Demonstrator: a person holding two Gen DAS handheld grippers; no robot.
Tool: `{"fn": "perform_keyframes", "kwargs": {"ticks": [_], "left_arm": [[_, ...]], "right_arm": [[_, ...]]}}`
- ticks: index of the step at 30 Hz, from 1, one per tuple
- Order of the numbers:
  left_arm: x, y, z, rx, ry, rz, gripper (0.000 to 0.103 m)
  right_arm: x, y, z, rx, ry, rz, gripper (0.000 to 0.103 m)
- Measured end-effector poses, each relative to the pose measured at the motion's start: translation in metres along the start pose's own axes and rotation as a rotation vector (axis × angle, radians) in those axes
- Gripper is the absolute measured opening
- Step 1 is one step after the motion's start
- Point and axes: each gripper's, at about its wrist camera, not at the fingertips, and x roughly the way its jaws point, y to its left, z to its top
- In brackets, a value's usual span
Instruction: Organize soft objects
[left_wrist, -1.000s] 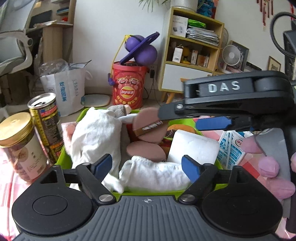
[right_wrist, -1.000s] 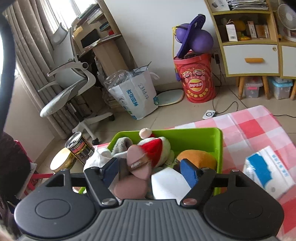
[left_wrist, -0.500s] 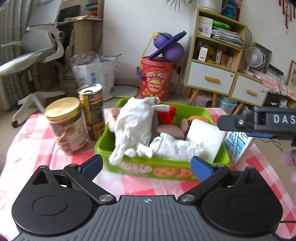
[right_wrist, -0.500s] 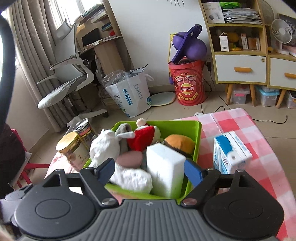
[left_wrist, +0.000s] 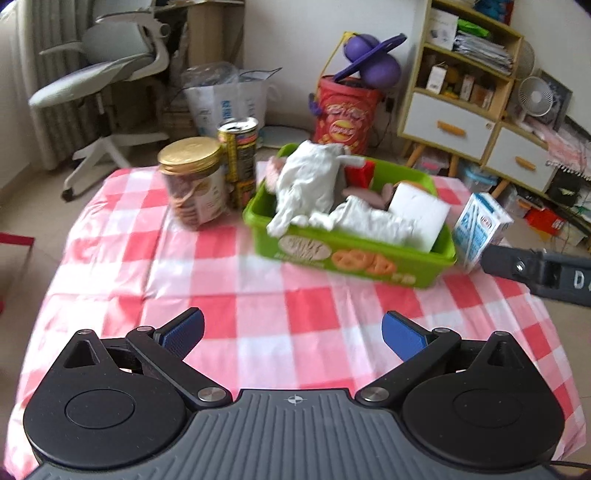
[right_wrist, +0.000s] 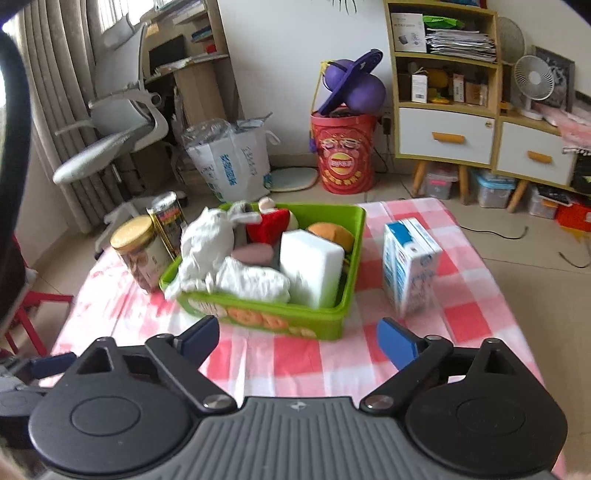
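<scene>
soft things packed in the green bin, both tongs apart and empty

right now the green bin sits on the red-and-white checked tablecloth, toward its far side, and it is filled above its rim. a limp white plush lies across the left part and droops over the near wall. just right of it rests a rolled white cloth, and beside that a white foam block stands on edge against the right wall. behind them show a red plush piece, a brown rounded cushion and a dull pink pad. printed biscuit pictures mark the bin's near wall.

left of the bin, just beside it, stand a gold-lidded jar and a tall printed can, the can behind the jar and close to the bin's corner. on the right a blue-and-white carton stands upright, near the bin but apart from it.

the left gripper hangs over bare cloth in front of the bin, its blue pads spread wide with nothing between them. the right gripper is near the bin's front wall, jaws opening, also with nothing between them. the frames are a little blurred.

beyond the table are an office chair, a white bag, a red tub and a shelf unit.
</scene>
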Motion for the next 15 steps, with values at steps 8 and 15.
{"fn": "perform_keyframes", "kwargs": {"ticks": [8,15], "left_arm": [[-0.015,0.009,-0.009,-0.043,0.01,0.035,0.098],[-0.012,0.008,-0.014,-0.011,0.046,0.052,0.098]], "right_arm": [[-0.013,0.006,-0.021,-0.004,0.049,-0.039,0.073],[-0.003,0.008,-0.025,0.004,0.096,-0.046,0.074]]}}
